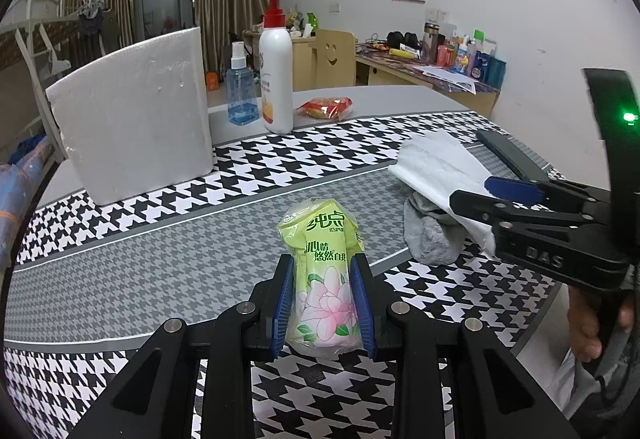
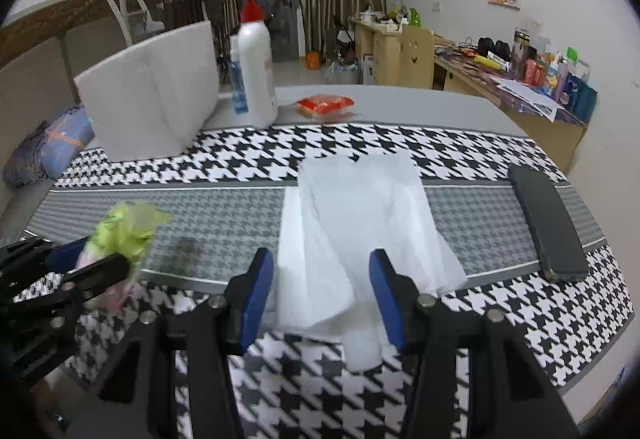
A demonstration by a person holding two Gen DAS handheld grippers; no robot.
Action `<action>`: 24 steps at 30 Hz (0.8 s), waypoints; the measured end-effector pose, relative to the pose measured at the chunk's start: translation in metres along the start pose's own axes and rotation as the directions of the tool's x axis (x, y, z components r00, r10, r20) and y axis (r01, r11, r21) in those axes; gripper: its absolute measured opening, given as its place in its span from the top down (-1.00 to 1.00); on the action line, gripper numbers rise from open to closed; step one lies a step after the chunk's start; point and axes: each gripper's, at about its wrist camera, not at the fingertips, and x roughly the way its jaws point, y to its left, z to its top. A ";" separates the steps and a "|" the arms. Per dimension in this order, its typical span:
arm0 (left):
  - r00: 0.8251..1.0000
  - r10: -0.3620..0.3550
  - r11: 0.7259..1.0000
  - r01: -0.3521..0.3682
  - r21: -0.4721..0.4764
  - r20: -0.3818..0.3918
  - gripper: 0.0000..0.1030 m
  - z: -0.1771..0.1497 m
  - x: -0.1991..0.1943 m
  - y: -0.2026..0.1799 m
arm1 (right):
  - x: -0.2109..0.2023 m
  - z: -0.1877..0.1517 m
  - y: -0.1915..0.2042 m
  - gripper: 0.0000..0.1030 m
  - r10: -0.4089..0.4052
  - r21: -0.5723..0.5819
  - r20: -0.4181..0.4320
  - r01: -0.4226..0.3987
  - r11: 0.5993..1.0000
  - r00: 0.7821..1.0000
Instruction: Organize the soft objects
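The left gripper (image 1: 324,303) is clamped on a green tissue pack (image 1: 322,279) with a pink flower print; its blue pads (image 1: 282,303) press in on both sides, and the pack stands upright, near the front edge of the houndstooth table mat (image 1: 160,267). To the right, the right gripper (image 2: 320,291) has its jaws apart, straddling the near end of a white towel (image 2: 360,211) that lies flat on the mat; whether the pads touch the cloth cannot be told. In the left wrist view a grey sock (image 1: 428,235) lies partly tucked under the towel's near edge. A flat black case (image 2: 548,223) lies further right of the towel, near the mat's right edge. Further back on the left stands a white foam block (image 1: 132,119). Behind it, on the bare grey table (image 1: 380,97), stand a blue spray bottle (image 1: 241,91) and a white pump bottle (image 1: 276,71) close together, with a red snack bag (image 1: 326,107) to their right.
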 end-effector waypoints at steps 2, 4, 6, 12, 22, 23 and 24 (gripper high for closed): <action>1.000 0.003 1.000 -0.003 -0.005 -0.001 0.41 0.000 0.000 0.002 | 0.007 0.001 -0.001 -0.05 -0.017 -0.004 -0.016 0.017 1.000 1.000; 1.000 0.005 1.000 -0.005 -0.008 -0.003 0.41 -0.001 0.001 0.004 | 0.012 0.003 0.000 0.13 -0.027 -0.014 -0.032 0.026 1.000 0.999; 1.000 0.002 1.000 -0.002 -0.012 -0.006 0.41 -0.001 0.001 0.005 | 0.016 0.003 0.000 0.37 -0.029 -0.020 -0.055 0.028 0.999 0.998; 1.000 -0.001 1.000 0.001 -0.013 -0.005 0.41 -0.001 0.001 0.005 | 0.011 0.004 -0.001 0.93 0.040 0.000 -0.069 -0.040 0.999 0.997; 1.000 0.005 1.000 -0.005 -0.024 0.010 0.41 -0.002 -0.007 0.009 | -0.042 0.025 -0.005 0.96 0.186 0.067 0.052 -0.189 0.980 0.981; 1.000 0.005 1.000 -0.005 -0.024 0.011 0.41 -0.002 -0.009 0.009 | -0.047 0.027 -0.006 0.96 0.195 0.072 0.064 -0.200 0.977 0.979; 1.000 0.006 1.000 -0.005 -0.024 0.013 0.41 -0.002 -0.010 0.009 | -0.053 0.030 -0.006 0.96 0.204 0.075 0.076 -0.209 0.975 0.976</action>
